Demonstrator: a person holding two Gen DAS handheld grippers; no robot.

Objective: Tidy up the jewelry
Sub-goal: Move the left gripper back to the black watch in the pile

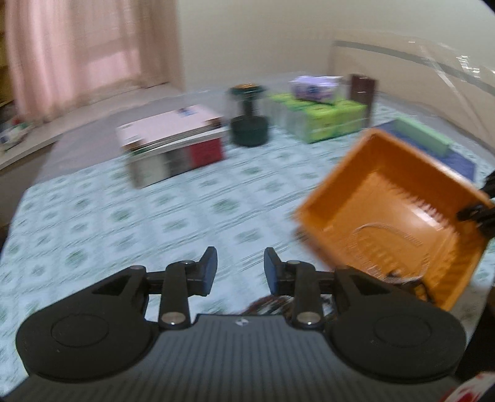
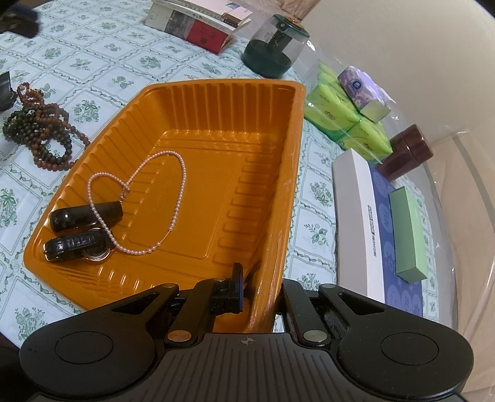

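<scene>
An orange plastic tray [image 2: 247,173] is gripped at its near right rim by my right gripper [image 2: 260,287], which is shut on it. In the tray lie a pearl necklace [image 2: 182,182], a dark smooth cylinder [image 2: 86,215] and a dark patterned piece with a metal ring [image 2: 74,245]. A pile of brown and dark beaded bracelets [image 2: 40,130] lies on the tablecloth left of the tray. In the blurred left wrist view the tray [image 1: 399,210] is tilted and lifted at right. My left gripper [image 1: 239,269] is open and empty above the cloth, with beads [image 1: 266,304] partly hidden below it.
At the table's far side stand a stack of books [image 2: 201,27], a green-based glass jar [image 2: 272,46], green tissue packs [image 2: 349,123], a brown jar [image 2: 408,151] and a white-and-blue box [image 2: 377,228] with a green box [image 2: 408,235] on it.
</scene>
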